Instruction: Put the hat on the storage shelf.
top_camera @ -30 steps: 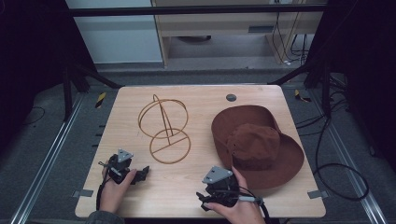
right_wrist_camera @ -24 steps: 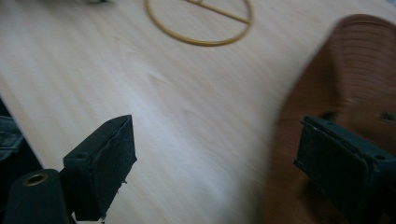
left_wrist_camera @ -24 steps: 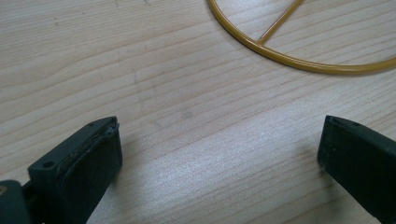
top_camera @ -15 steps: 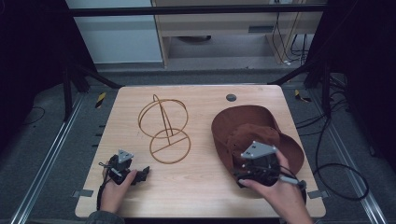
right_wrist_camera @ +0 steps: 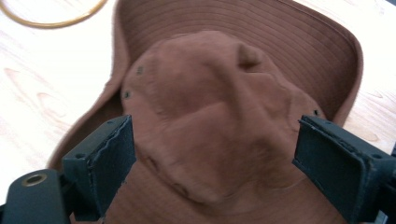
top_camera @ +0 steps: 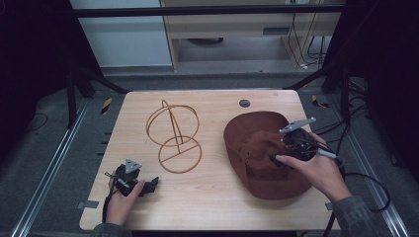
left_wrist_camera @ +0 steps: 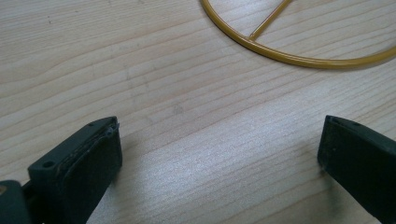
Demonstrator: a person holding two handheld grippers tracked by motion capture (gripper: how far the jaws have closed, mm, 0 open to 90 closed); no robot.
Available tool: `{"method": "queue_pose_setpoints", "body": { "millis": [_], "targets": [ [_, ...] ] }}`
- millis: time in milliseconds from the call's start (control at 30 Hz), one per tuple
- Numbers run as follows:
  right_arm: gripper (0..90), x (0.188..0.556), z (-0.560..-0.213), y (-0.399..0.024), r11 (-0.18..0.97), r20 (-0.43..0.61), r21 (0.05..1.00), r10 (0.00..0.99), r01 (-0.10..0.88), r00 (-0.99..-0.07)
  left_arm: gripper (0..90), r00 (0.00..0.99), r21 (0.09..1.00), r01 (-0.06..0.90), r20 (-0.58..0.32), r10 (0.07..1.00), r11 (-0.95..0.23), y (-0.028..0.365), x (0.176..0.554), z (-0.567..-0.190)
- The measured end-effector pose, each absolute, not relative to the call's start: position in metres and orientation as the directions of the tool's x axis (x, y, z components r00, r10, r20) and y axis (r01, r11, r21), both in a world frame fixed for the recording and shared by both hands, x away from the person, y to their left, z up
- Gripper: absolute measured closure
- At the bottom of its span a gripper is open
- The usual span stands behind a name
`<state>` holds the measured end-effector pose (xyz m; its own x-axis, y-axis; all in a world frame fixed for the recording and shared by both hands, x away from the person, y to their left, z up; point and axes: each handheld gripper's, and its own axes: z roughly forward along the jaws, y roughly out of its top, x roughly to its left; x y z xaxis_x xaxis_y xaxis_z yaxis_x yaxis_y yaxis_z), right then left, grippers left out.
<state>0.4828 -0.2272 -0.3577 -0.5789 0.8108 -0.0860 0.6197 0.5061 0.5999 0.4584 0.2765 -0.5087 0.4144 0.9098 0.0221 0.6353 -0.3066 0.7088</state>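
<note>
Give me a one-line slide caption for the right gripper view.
Open right gripper poised over the crown of a brown hat on a wooden table, fingers on either side.

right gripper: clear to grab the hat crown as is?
Probably yes. The right gripper hangs over the brown hat, jaws spread wide either side of the crumpled crown, with nothing between them; it looks set to come down and close.

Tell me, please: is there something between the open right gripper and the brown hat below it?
Nothing visible does. The right gripper hangs over the crown of the brown hat, jaws open wide on either side of it, with no object between. The gold wire stand is off to the side, apart from the hat.
</note>
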Motion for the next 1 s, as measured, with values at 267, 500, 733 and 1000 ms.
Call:
{"method": "queue_pose_setpoints", "body": {
  "millis": [267,500,733,1000],
  "targets": [
    [15.2,0.516,-0.354,-0.225,0.526,-0.05,0.555,0.795,0.645,-0.605,0.0,0.421,0.707,0.635,0.021,0.907,-0.311,0.276,0.458,-0.509],
    [20.1,0.539,-0.356,-0.217,0.556,-0.008,0.484,0.775,0.676,-0.632,0.0,0.43,0.707,0.632,0.021,0.903,-0.317,0.275,0.458,-0.509],
    [26.3,0.555,-0.362,-0.21,0.602,-0.022,0.416,0.756,0.681,-0.655,0.0,0.432,0.71,0.63,0.019,0.902,-0.316,0.274,0.459,-0.509],
    [31.1,0.565,-0.374,-0.203,0.625,0.014,0.349,0.741,0.698,-0.671,0.0,0.438,0.709,0.627,0.021,0.899,-0.323,0.274,0.459,-0.509]
  ]
}}
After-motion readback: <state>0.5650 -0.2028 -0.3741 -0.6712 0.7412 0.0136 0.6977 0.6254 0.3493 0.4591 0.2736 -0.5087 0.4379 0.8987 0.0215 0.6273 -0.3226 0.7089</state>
